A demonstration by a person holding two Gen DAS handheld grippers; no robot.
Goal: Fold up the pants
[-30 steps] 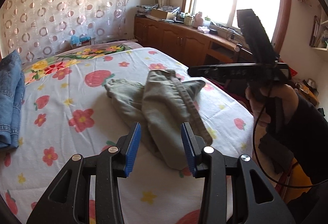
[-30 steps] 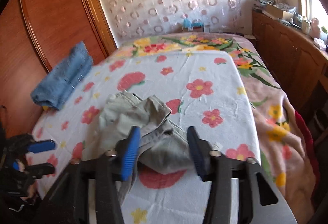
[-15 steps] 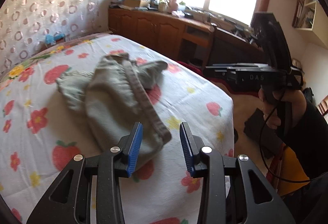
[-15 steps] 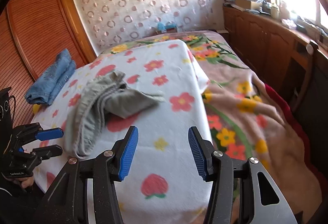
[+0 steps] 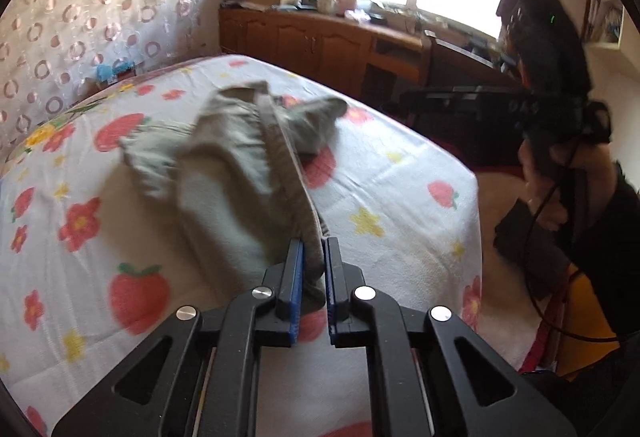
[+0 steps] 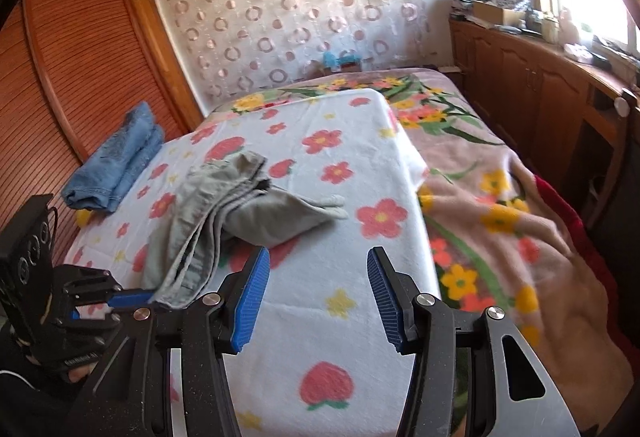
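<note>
Crumpled grey-green pants (image 5: 240,153) lie in a heap on the white flowered sheet (image 5: 400,189) of the bed. My left gripper (image 5: 313,257) is shut on the near end of their waistband. In the right wrist view the pants (image 6: 224,209) lie left of centre and my left gripper (image 6: 132,297) pinches their near corner at the lower left. My right gripper (image 6: 318,297) is open and empty, over the sheet (image 6: 340,141) to the right of the pants. It also shows in the left wrist view (image 5: 460,101) at the right, held beside the bed.
Folded blue jeans (image 6: 116,165) lie at the sheet's far left by a wooden wardrobe (image 6: 72,77). A floral blanket (image 6: 500,197) covers the bed to the right. Wooden cabinets (image 5: 320,41) stand under the window. The sheet's edge (image 5: 476,205) drops off at the right.
My left gripper has moved in and closed on the waistband's near end. My right gripper stays open and has shifted slightly toward the pants.
</note>
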